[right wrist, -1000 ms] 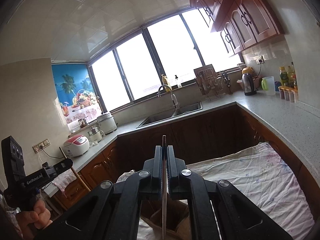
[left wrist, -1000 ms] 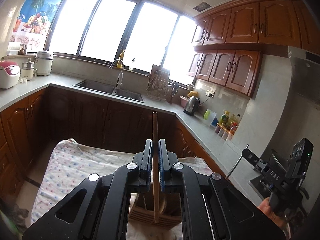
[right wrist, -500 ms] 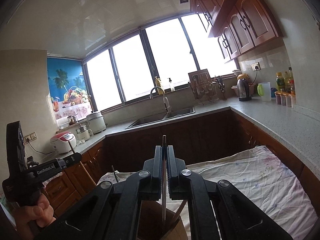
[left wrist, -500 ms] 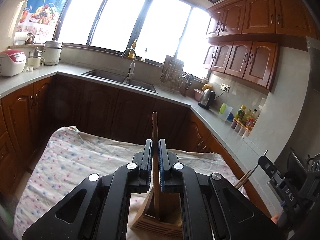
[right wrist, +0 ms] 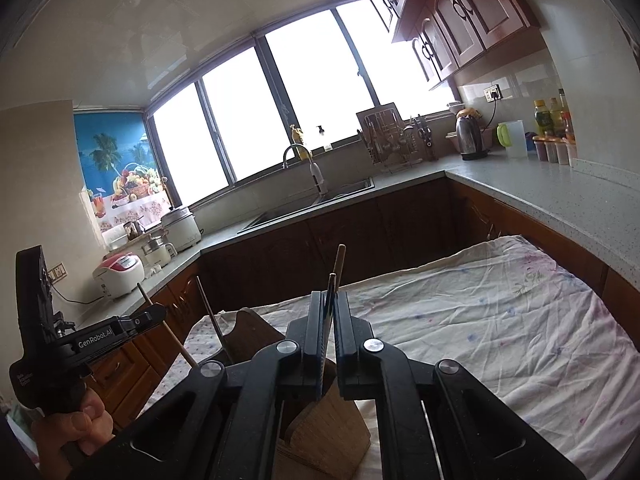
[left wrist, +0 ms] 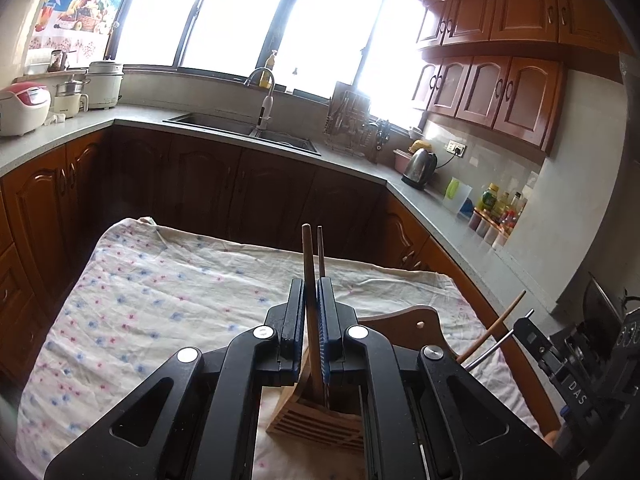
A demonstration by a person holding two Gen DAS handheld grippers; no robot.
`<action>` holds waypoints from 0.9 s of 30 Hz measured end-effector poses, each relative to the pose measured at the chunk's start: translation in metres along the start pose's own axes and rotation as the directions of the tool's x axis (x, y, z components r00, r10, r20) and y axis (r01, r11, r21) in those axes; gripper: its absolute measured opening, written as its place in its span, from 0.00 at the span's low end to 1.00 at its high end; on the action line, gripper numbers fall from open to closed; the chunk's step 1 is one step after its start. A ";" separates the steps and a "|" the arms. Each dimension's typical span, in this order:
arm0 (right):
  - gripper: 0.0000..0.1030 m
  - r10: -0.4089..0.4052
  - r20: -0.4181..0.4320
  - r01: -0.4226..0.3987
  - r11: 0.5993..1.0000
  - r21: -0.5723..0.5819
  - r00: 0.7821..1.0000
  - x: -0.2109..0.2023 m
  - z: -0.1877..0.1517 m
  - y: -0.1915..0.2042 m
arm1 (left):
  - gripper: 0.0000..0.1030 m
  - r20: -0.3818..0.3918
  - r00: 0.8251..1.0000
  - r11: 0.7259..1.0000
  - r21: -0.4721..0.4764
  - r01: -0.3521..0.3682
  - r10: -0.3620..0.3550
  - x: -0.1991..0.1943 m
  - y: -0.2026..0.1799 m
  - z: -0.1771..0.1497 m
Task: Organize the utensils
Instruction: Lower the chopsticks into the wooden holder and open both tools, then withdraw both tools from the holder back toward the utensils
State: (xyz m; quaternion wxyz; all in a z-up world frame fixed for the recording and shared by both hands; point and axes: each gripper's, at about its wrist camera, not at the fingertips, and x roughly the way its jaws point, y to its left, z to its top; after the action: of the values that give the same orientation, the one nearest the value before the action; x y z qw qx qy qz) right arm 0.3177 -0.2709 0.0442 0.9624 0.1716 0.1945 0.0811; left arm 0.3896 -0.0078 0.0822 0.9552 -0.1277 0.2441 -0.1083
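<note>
Jaws of the left gripper (left wrist: pixel 311 322) are clamped on an upright wooden chopstick (left wrist: pixel 308 264), its lower end inside the wooden utensil holder (left wrist: pixel 316 420) just below. Right gripper (right wrist: pixel 329 336) pinches a thin dark utensil (right wrist: pixel 330 292) over the same holder. Holder stands on a floral cloth (left wrist: pixel 160 292) over the table; counter with sink (left wrist: pixel 244 130) lies beyond.

A home kitchen, plainly: reddish-brown wooden wall cabinets (left wrist: pixel 496 92) hang over a grey speckled stone bench (right wrist: pixel 560 200) that wraps the corner. There's a steel sink with a curved tap (left wrist: pixel 262 100) under the wide bright window (left wrist: pixel 240 12), a steel electric kettle (left wrist: pixel 420 162), a white and red rice cooker (left wrist: pixel 22 108), bottles of sauces and oils (right wrist: pixel 554 118), and a wire dish rack (right wrist: pixel 386 136).
</note>
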 end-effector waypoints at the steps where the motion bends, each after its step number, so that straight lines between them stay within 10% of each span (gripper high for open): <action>1: 0.05 -0.001 -0.006 0.001 1.000 0.001 1.000 0.001 0.001 0.000 | 0.05 -0.001 1.000 1.000 0.000 0.000 0.000 0.000 0.000 0.000; 9: 0.09 0.002 -0.039 -0.002 1.000 0.009 0.999 0.004 0.005 -0.004 | 0.09 -0.032 0.999 1.000 0.005 -0.007 0.007 0.001 -0.001 0.002; 11: 0.11 0.011 -0.046 -0.010 1.000 0.021 0.999 0.002 0.005 -0.006 | 0.30 -0.027 1.000 1.000 -0.003 0.001 -0.001 -0.004 0.001 0.001; 13: 0.33 0.013 -0.039 -0.012 0.999 0.030 0.999 -0.004 0.005 -0.008 | 0.59 -0.011 1.000 1.000 -0.022 -0.006 0.006 -0.013 0.004 -0.001; 16: 0.70 0.022 -0.011 -0.021 0.998 0.052 1.000 -0.019 0.005 -0.012 | 0.72 -0.006 1.000 0.999 -0.036 -0.019 0.019 -0.026 0.008 -0.005; 21: 0.91 0.029 -0.006 -0.028 0.997 0.068 1.000 -0.043 0.001 -0.018 | 0.81 -0.017 0.999 0.996 -0.081 -0.039 0.037 -0.050 0.021 -0.018; 27: 0.91 0.034 -0.045 -0.031 0.998 0.052 0.998 -0.072 -0.013 -0.021 | 0.82 -0.054 0.997 0.994 -0.082 -0.067 0.062 -0.078 0.025 -0.044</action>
State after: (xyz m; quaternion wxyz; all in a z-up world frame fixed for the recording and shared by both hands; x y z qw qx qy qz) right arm 0.2491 -0.3028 0.0502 0.9515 0.1975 0.2156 0.0955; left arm 0.3047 0.0284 0.0717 0.9455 -0.1566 0.2768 -0.0703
